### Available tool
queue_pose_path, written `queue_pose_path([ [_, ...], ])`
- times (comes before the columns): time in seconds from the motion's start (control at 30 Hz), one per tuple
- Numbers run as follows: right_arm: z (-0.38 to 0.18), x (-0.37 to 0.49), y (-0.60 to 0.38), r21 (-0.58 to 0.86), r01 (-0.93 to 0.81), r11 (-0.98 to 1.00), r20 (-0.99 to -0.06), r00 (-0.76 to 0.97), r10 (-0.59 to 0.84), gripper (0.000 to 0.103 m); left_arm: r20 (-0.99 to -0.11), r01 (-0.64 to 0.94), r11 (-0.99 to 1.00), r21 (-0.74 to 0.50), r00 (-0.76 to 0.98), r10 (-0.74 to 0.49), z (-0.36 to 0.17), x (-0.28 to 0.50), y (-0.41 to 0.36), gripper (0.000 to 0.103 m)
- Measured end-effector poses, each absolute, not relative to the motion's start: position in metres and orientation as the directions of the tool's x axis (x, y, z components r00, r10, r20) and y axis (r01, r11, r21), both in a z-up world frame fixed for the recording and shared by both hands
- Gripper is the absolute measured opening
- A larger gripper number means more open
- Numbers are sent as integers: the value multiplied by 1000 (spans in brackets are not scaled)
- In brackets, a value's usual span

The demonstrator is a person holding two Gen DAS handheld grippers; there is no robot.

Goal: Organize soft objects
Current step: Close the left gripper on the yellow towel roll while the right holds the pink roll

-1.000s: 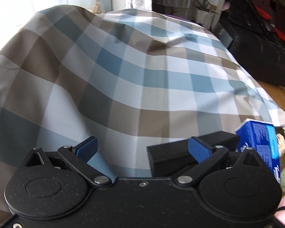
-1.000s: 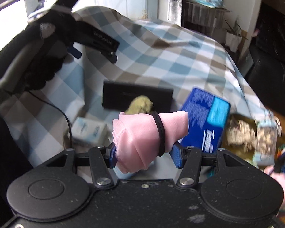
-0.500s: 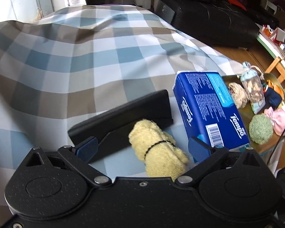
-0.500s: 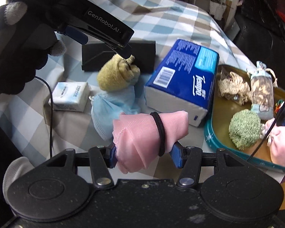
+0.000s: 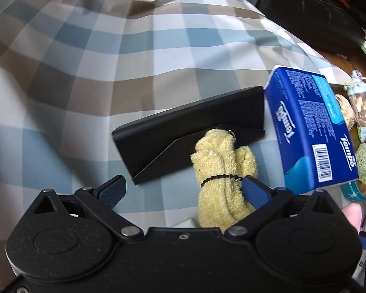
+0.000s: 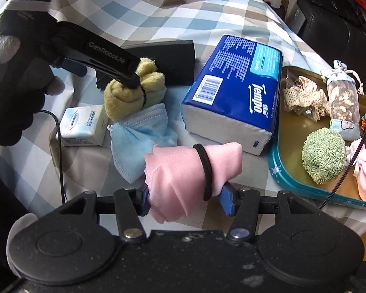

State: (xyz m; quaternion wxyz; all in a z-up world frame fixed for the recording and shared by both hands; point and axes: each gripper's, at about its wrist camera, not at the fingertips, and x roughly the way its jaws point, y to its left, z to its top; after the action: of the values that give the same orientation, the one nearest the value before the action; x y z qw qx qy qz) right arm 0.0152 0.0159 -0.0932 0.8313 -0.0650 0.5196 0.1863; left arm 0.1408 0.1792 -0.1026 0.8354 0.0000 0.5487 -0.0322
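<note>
Checked tablecloth (image 6: 188, 12): blue, brown and white squares, rumpled, carrying every item below. Places are given against the Tempo tissue pack.

Tempo tissue pack (image 6: 236, 92): blue wrapper, lying flat near the cloth's middle.

Teal-rimmed tray (image 6: 273, 161): just right of the pack, gold inside. It holds a green knitted ball (image 6: 323, 155), a cream lace piece (image 6: 302, 96), a printed drawstring pouch (image 6: 342, 100) and a pink bundle at the picture's edge.

Black stand (image 5: 190, 131): left of the pack and behind the yellow roll, tilted upright.

Left gripper (image 5: 183, 190): left of the pack, held by a black-gloved hand (image 6: 9, 92). Fingers spread wide; the right pad touches the yellow roll, the left pad stands clear of it.

Right gripper (image 6: 186, 199): in front of the pack, fingers closed on the pink cloth roll (image 6: 183, 173), which is bound by a black hair tie and lifted off the cloth.

Yellow towel roll (image 5: 222, 178): left of the pack, banded in black, resting on the blue face mask (image 6: 139, 134).

Small tissue packet (image 6: 84, 125): far left of the pack, beside the mask.
</note>
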Motion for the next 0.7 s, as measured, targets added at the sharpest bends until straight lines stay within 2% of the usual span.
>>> queue_pose_path([
  [0.23,-104,18,17,77,-354,932,-912,352,209,54,-912,-114,993,-24,409,25,-102,137,203,98],
  [0.4,-108,22,17,71,-341,938,-923,335,191,56,-882,-214,975,68,444,159,-97,136,212,98],
  [0.53,-112,23,20,62,-344,937,-923,338,185,59,-866,-186,982,-27,495,70,-89,134,213,98],
  [0.7,-114,23,23,57,-348,936,-924,336,182,64,-838,-54,997,-55,546,-17,-82,133,191,98],
])
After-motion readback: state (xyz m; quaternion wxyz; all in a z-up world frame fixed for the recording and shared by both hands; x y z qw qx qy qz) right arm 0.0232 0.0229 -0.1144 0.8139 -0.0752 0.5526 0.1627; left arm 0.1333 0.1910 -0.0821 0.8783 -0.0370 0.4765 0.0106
